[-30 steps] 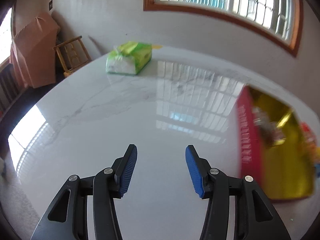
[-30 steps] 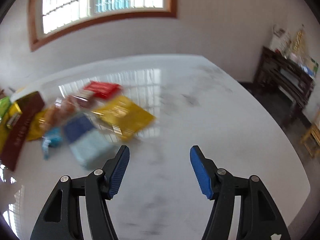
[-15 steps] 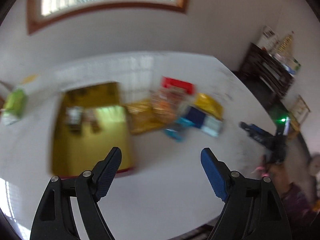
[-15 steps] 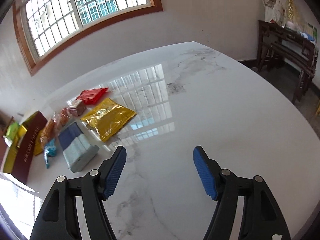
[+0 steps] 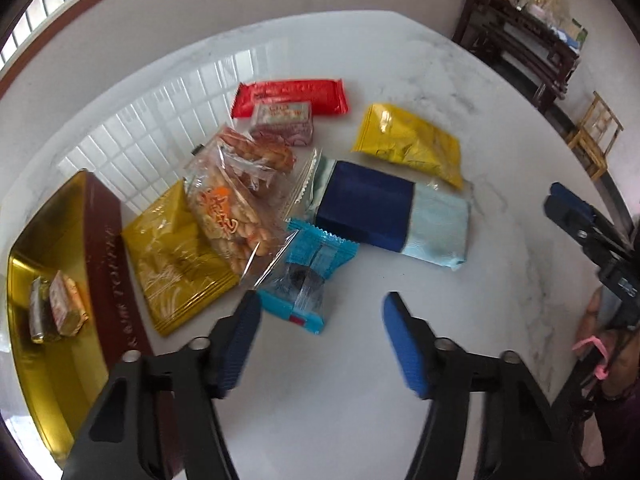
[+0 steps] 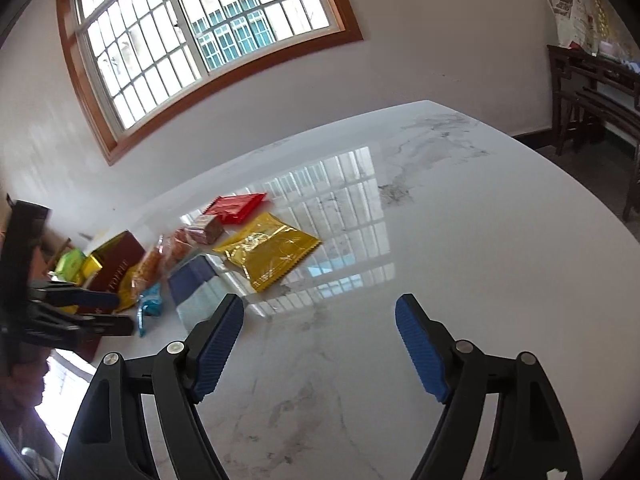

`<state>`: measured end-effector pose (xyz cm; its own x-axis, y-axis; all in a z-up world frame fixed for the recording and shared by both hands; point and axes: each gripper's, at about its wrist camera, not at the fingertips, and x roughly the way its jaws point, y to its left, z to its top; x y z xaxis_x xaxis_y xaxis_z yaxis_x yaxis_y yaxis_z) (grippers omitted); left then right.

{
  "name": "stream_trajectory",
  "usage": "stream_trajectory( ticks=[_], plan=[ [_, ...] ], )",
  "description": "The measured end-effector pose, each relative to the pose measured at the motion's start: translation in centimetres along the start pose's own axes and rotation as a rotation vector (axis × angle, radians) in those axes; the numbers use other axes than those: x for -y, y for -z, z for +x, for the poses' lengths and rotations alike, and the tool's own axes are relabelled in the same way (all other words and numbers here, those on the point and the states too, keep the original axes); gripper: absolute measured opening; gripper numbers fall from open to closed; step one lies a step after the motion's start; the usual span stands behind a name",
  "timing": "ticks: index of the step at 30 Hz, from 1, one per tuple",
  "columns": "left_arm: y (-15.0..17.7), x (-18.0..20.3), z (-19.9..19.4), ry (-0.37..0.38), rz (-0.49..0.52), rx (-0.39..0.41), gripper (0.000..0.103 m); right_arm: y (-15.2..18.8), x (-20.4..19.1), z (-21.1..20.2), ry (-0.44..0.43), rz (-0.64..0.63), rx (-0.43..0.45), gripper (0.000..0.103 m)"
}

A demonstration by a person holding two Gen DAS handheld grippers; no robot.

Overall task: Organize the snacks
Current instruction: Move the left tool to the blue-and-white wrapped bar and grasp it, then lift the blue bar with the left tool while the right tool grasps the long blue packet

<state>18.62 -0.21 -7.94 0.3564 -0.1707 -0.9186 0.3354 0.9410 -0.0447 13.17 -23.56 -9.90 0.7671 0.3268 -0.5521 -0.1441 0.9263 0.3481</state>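
Observation:
On the white marble table [image 5: 400, 360] lies a pile of snacks. My left gripper [image 5: 320, 308] points down at it, jaws closing. A small blue packet [image 5: 308, 276] lies just ahead of its tips, and the pads do not touch it. Behind are a navy and pale blue pack [image 5: 388, 216], a yellow packet [image 5: 408, 144], a red packet [image 5: 292, 96], clear bags of twisted snacks [image 5: 232, 216] and a gold packet [image 5: 176, 256]. A maroon box with gold lining [image 5: 108, 248] at the left holds two small wrapped pieces [image 5: 56, 312]. My right gripper [image 6: 320, 308] hovers over bare table, jaws opening, nothing between them.
A dark wooden sideboard [image 5: 520, 36] and a wooden chair [image 5: 596, 132] stand beyond the table's right edge. A person's hand [image 5: 600, 320] holds the right gripper there. A green tissue pack [image 6: 70, 262] lies behind the box. A barred window [image 6: 200, 40] fills the far wall.
The left gripper swung from the tissue pack end of the table across the box to the snack pile, tilting down; its jaws widened, then narrowed. The right gripper's jaws widened, staying in place.

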Motion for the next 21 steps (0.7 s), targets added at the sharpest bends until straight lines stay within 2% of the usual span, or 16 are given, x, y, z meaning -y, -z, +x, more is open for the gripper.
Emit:
stream_trajectory(
  ticks=[5, 11, 12, 13, 14, 18, 21],
  plan=[
    [-0.5, 0.2, 1.4, -0.047, 0.011, -0.015, 0.057, 0.1, 0.0, -0.1, -0.036, -0.002, 0.004, 0.078],
    [-1.3, 0.0, 2.2, -0.057, 0.027, -0.034, 0.057, 0.0, 0.4, -0.3, -0.057, 0.024, 0.010, 0.080],
    [-1.4, 0.1, 2.6, -0.066, 0.032, -0.036, 0.055, 0.0, 0.5, -0.3, -0.058, 0.027, 0.009, 0.080],
    [-1.4, 0.3, 2.6, -0.086, 0.033, -0.028, 0.038, 0.0, 0.5, -0.2, -0.058, 0.031, 0.007, 0.081],
    [-1.4, 0.4, 2.5, -0.090, 0.022, -0.020, 0.033, 0.0, 0.5, -0.2, -0.058, 0.034, 0.005, 0.081],
    [-0.8, 0.9, 2.4, -0.146, -0.028, -0.002, 0.030, -0.2, 1.0, -0.1, -0.069, 0.065, -0.005, 0.083],
    [0.9, 1.5, 0.8, -0.122, -0.082, 0.021, 0.030, -0.3, 1.4, 0.3, -0.095, 0.086, -0.044, 0.083]
  ],
)
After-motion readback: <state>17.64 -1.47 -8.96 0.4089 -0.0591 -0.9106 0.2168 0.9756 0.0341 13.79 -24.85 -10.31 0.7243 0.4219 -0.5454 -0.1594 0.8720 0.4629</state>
